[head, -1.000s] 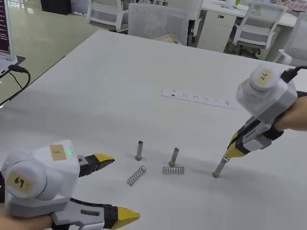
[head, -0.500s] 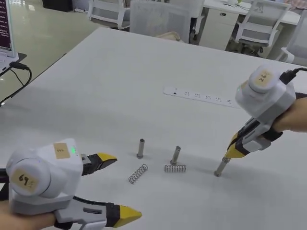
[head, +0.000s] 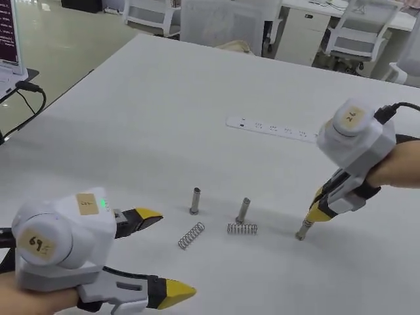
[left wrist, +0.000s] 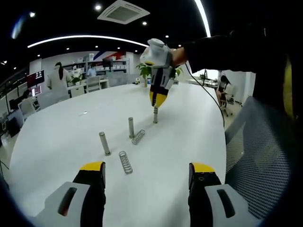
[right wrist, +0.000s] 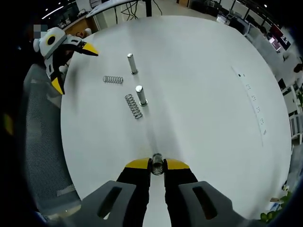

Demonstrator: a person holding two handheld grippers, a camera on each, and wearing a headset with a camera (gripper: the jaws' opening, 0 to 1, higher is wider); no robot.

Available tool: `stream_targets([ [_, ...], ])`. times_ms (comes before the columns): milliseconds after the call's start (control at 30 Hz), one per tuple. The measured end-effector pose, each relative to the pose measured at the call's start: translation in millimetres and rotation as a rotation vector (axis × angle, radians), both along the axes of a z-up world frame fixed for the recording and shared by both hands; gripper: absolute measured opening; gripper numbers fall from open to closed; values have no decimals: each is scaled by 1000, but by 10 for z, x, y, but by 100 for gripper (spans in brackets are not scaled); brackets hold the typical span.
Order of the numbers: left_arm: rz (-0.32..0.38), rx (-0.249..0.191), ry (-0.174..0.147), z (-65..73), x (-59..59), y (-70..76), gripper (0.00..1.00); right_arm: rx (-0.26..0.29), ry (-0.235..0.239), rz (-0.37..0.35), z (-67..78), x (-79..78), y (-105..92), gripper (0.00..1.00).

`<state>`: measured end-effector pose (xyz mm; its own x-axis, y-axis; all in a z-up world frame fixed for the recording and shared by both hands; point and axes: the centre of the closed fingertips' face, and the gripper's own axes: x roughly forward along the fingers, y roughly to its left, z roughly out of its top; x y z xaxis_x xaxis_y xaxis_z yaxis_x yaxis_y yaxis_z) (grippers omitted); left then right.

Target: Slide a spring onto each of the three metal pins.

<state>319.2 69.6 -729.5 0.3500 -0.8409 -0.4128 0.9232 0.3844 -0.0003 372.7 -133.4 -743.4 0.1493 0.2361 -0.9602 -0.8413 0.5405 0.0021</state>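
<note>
A round tan sticker [head: 37, 244] on the left gripper [head: 174, 252], over the near left corner of the worktop [head: 164, 118], bears a handwritten 69 with an unclear stroke after it. A second sticker [head: 352, 117] on the right gripper [head: 317, 213], by the right edge, seems to read 24. A small label [head: 85, 203] atop the left gripper is illegible.

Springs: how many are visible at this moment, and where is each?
3. A loose spring near the left pin, a second spring by the middle pin's base, and a third spring gripped by the right gripper atop the right pin.
</note>
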Motion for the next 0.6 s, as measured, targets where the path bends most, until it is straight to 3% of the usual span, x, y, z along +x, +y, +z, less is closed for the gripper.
stream_targets([
  [600,-5,1,1,-1,4,-20,67,0,4,-20,-213,1,34,8],
])
